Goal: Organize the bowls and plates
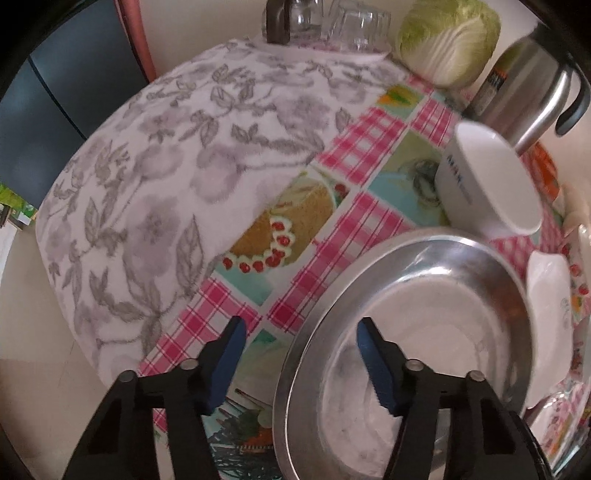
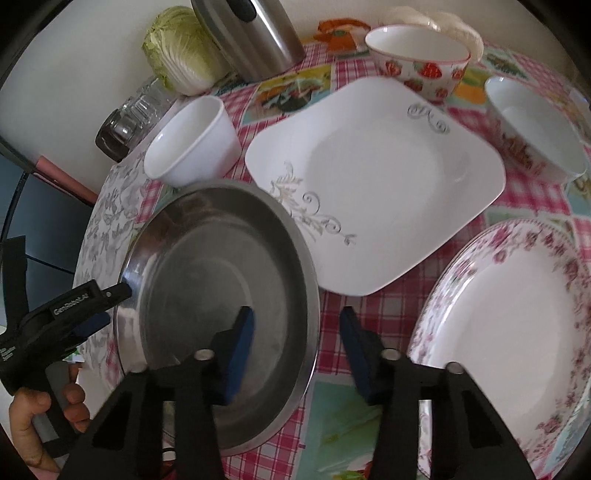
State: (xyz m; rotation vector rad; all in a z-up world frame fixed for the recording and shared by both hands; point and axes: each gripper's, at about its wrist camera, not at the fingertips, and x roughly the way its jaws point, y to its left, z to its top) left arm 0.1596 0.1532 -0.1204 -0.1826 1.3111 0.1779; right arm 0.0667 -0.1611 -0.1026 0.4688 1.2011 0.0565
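A round steel plate [image 1: 424, 332] [image 2: 207, 277] lies on the checked tablecloth. My left gripper [image 1: 300, 322] [image 2: 110, 306] is open and straddles its left rim, one blue pad outside, one inside. My right gripper [image 2: 296, 312] is open too and straddles the plate's right rim; neither pad presses on it. Beyond the steel plate stands a plain white bowl [image 1: 491, 184] [image 2: 192, 144]. To its right lie a square white plate [image 2: 376, 177] with grey scrollwork and a round pink-flowered plate [image 2: 517, 332]. A strawberry bowl [image 2: 421, 55] and another patterned bowl [image 2: 535, 129] stand at the back right.
A grey-flowered cloth [image 1: 147, 184] covers the table's left part up to its edge. At the back stand a cabbage [image 1: 447, 37], a steel kettle [image 1: 535, 85] and upturned glasses [image 1: 332, 22]. A hand [image 2: 33, 417] holds the left gripper's handle.
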